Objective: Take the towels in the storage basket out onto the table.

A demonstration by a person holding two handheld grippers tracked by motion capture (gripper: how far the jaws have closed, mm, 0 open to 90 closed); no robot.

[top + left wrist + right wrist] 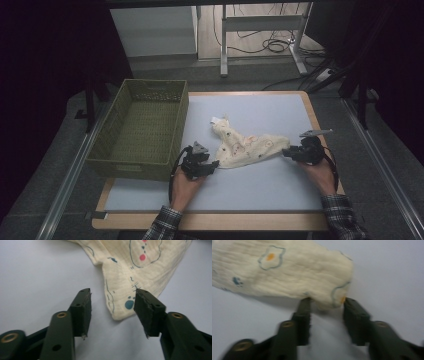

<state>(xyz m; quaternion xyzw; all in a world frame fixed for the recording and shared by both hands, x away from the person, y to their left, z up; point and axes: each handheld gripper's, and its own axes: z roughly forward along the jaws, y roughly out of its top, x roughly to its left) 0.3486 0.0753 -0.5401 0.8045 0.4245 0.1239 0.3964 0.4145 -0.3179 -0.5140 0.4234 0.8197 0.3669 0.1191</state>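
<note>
Both claws, left (pixel 214 165) and right (pixel 286 153), gape low at opposite cloth (pixel 245 147) ends.

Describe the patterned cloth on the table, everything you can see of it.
The cloth is cream, soft and crinkled like muslin, printed with blue outlines, blue blobs, pink dots and orange-centred flower shapes. It lies crumpled and bunched on the pale table, right of the green basket, with a small white tag at its far end. The left gripper stands open around its near corner; the right gripper straddles its other end, jaws apart.
</note>
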